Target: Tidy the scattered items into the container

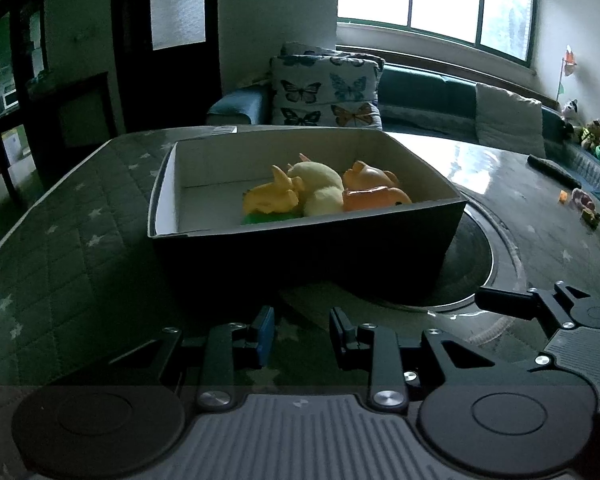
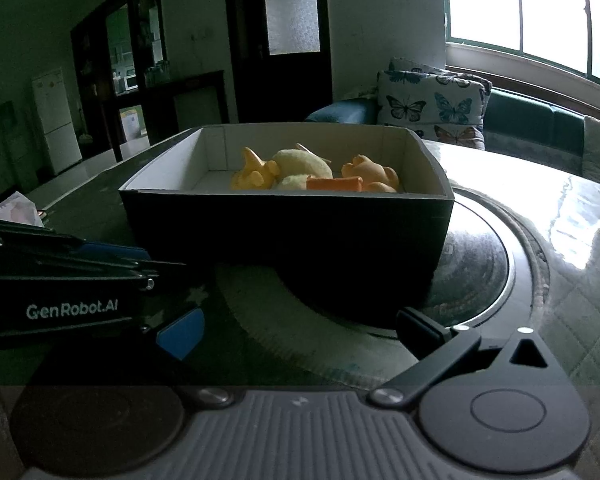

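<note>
Left hand-held gripper [image 1: 301, 334] sits low over the table [image 1: 80, 216], fingers parted with a modest gap and nothing between them; right hand-held gripper [image 2: 300, 330] is spread wide, also empty, its blue pad [image 2: 182, 338] at left and black finger [image 2: 424, 330] at right. Both point at the container from the near side, neither touching it. Table carries a quilted star-pattern cover under a glossy sheet, with a round inset ring [image 1: 488, 248] at its centre. Container [image 1: 300, 256], a dark open box with pale inner walls, stands partly on that ring. Inside, all bunched toward the right half: pale yellow toy [image 1: 320, 184] in the middle, orange toy [image 1: 374, 190] against the right wall, yellow horned toy [image 1: 272, 198] to the left, touching one another. Green item [image 1: 268, 217] shows beneath the yellow one, mostly hidden by the near wall. Small loose items [image 1: 584, 202] lie on the far right of the table, well apart from the box; too small to identify.
</note>
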Demonstrator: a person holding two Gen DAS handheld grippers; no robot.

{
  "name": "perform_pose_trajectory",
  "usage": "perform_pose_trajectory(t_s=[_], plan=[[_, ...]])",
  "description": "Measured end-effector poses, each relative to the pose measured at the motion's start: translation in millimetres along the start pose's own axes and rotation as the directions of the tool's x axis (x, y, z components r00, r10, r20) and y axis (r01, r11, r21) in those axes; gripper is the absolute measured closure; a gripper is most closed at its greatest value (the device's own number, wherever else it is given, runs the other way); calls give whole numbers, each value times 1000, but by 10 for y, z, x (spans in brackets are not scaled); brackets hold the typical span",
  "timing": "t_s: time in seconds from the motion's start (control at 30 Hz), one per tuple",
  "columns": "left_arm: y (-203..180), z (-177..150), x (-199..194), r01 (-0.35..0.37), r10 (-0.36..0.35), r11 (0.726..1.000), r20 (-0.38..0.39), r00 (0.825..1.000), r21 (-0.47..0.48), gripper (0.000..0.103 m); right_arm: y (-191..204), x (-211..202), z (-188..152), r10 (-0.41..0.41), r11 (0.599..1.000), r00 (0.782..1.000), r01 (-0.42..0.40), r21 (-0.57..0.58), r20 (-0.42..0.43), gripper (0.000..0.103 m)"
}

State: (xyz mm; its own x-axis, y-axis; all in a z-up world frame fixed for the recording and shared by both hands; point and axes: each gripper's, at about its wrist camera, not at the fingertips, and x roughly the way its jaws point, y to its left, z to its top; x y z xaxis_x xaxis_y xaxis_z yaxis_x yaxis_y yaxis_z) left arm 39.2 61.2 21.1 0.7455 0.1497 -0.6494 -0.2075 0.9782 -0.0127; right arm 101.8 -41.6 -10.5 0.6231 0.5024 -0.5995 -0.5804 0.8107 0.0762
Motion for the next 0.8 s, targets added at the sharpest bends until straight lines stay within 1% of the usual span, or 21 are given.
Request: perform_pose_trajectory(t_s=[0.8], plan=[[-44, 8, -9, 5, -5, 1000, 8, 1000, 21, 70, 4, 9, 8, 0, 1000, 1000, 0, -5, -4, 0]])
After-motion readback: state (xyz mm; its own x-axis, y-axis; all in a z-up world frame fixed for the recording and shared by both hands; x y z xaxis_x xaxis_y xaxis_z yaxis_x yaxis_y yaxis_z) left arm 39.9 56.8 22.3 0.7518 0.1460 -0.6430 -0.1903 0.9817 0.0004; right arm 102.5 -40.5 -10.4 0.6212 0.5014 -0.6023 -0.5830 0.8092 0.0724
